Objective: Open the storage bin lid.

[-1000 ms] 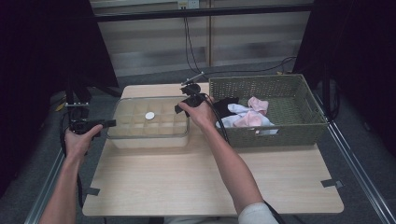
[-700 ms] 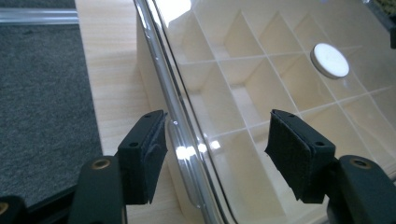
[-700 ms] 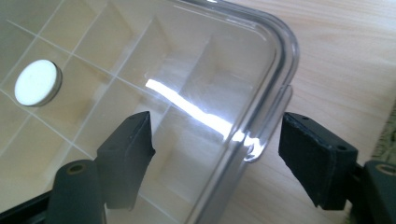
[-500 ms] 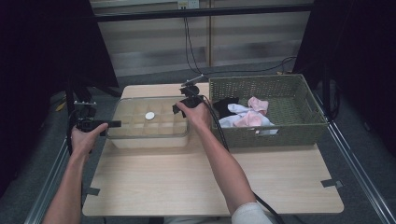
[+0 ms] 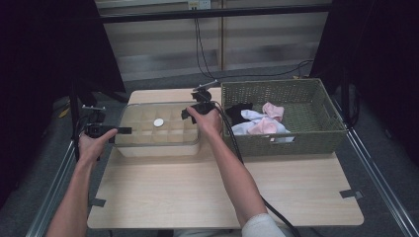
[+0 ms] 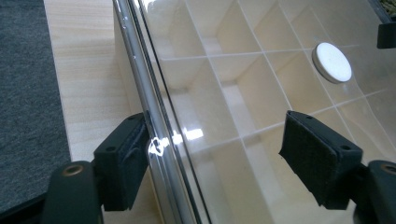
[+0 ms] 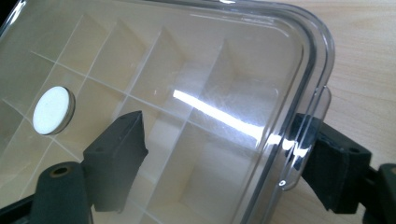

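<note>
Here, a clear lid (image 5: 159,118) sits on top of a pale box (image 5: 159,143) with many little square rooms inside. The box stands on a wooden table (image 5: 222,192). Everything else is told by where it is from this box.

At the left end of the box is the left gripper (image 5: 123,131), held in the person's left hand (image 5: 91,145). Its jaws have just been opening. They stand wide now, one on each side of the lid's left edge. In the left gripper view (image 6: 215,154), one pad (image 6: 123,163) is just beside the shiny rim on the outside. The other pad is over the lid and seems to be apart from it. The pads do not squeeze the lid.

On the middle of the lid is a small round white knob (image 5: 158,122). It also shows in the left gripper view (image 6: 332,62) and the right gripper view (image 7: 53,110).

At the right end of the box is the right gripper (image 5: 190,112), held in the right hand (image 5: 207,121). Its jaws have just been opening too. In the right gripper view (image 7: 224,161), one pad is over the lid. The other pad (image 7: 327,163) is outside, just beside a small clear tab on the lid's rim. I cannot tell if it touches the tab.

To the right of the box, very near, is a woven basket (image 5: 316,136). Inside it are soft clothes (image 5: 259,121), pink, white and black.
</note>
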The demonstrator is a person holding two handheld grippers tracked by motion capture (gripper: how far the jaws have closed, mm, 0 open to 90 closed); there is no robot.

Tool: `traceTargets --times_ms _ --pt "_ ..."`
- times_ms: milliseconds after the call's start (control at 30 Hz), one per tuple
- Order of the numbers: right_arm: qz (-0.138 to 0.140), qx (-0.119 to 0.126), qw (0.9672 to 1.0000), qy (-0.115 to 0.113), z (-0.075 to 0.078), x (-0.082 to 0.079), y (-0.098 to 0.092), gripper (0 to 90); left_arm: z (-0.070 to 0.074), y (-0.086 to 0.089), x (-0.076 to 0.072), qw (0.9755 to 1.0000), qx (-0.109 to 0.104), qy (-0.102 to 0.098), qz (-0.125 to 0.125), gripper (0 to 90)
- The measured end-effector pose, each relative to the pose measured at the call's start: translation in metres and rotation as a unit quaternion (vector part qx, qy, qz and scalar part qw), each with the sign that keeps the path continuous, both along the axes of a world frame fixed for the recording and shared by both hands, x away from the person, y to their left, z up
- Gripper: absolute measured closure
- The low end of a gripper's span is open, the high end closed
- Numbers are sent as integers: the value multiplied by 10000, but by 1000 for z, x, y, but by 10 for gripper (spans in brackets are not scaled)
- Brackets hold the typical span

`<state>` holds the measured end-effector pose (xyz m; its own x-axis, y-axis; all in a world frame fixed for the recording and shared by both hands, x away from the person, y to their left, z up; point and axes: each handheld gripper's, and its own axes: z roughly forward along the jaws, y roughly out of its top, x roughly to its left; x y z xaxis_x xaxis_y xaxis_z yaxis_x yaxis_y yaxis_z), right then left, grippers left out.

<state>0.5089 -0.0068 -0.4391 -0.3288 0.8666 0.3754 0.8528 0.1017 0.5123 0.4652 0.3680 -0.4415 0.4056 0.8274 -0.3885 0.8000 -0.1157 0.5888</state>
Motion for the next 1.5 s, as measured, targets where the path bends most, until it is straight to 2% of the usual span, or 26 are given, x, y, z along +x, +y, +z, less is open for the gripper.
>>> traceTargets --times_ms 133,233,333,433,500,633,833,933,1033,1167,1300,1333,1433,1500 --pt "-74 20 10000 -22 -1 0 1 188 -4 -3 4 9999 -92 89 82 199" --pt "-108 2 9999 -22 0 -1 3 187 -5 -1 6 9997 -156 168 41 183" --pt "-102 -7 9999 -13 0 -1 2 199 -2 -2 4 9999 -66 50 73 212" --pt "-119 -2 9999 -16 0 -1 2 203 3 2 1 9998 -5 -131 158 326" --pt "-147 0 9999 9 1 -2 2 210 3 4 1 9999 -1 -127 88 349" --pt "-107 -9 9999 33 1 -2 1 211 2 5 1 9996 -86 -178 203 376" --pt "-69 11 10000 55 3 -2 -1 235 2 7 0 9996 -114 -173 193 390" --pt "-72 6 10000 -15 5 -3 -2 254 1 5 -2 9990 -162 -272 305 387" --pt "-72 -9 10000 0 8 -4 -3 272 1 5 -2 9990 -152 -267 323 386" --pt "-118 114 9999 4 8 -6 -6 302 1 6 -3 9991 -122 -294 288 387" --pt "-110 115 9999 27 8 -6 -6 305 1 7 -3 9992 -117 -289 248 387" --pt "-190 176 9996 95 8 -5 -8 329 1 5 -3 9987 -246 -272 367 380" --pt "-157 124 9998 62 8 -5 -7 324 2 6 -4 9988 -208 -291 333 375" --pt "-166 112 9998 87 9 -5 -7 326 4 8 -5 9980 -333 -380 379 375"
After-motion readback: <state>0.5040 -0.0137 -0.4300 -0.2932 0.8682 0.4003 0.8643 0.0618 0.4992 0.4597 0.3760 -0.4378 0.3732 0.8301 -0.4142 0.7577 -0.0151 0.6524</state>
